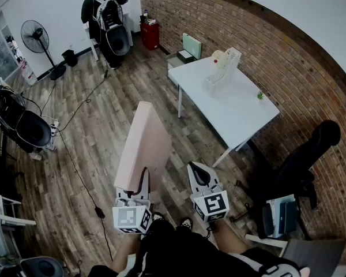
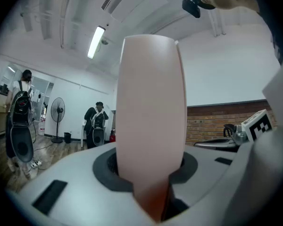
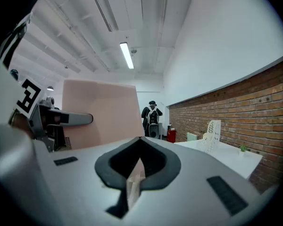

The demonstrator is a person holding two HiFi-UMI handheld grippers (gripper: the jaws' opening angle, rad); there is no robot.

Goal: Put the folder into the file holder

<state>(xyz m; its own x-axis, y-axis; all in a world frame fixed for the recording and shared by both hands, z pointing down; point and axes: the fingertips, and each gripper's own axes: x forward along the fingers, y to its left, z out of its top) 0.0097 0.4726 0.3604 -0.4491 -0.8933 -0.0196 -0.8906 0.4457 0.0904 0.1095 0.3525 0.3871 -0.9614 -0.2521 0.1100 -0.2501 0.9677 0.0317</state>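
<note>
Left hand-held gripper (image 1: 139, 189) clamps the folder (image 1: 143, 144) by its lower edge.

Folder (image 1: 143, 146) close in front, table (image 1: 242, 117) farther ahead on the right.
The folder stands upright between the jaws of the left gripper (image 1: 137, 184), just left of the right gripper (image 1: 195, 171), and the two grippers sit side by side above the person's legs. Ahead and to the right, the table stands along the brick wall (image 1: 265, 51). The file holder (image 1: 223, 73) is on the table toward its far end, and a small plant (image 1: 259, 96) is on it nearer the wall. A chair (image 1: 300, 166) stands right of the grippers, beyond the table's near corner. At the far end, another person (image 1: 106, 19) stands between a fan (image 1: 37, 37) on the left and a cabinet (image 1: 150, 35) in the corner.
</note>
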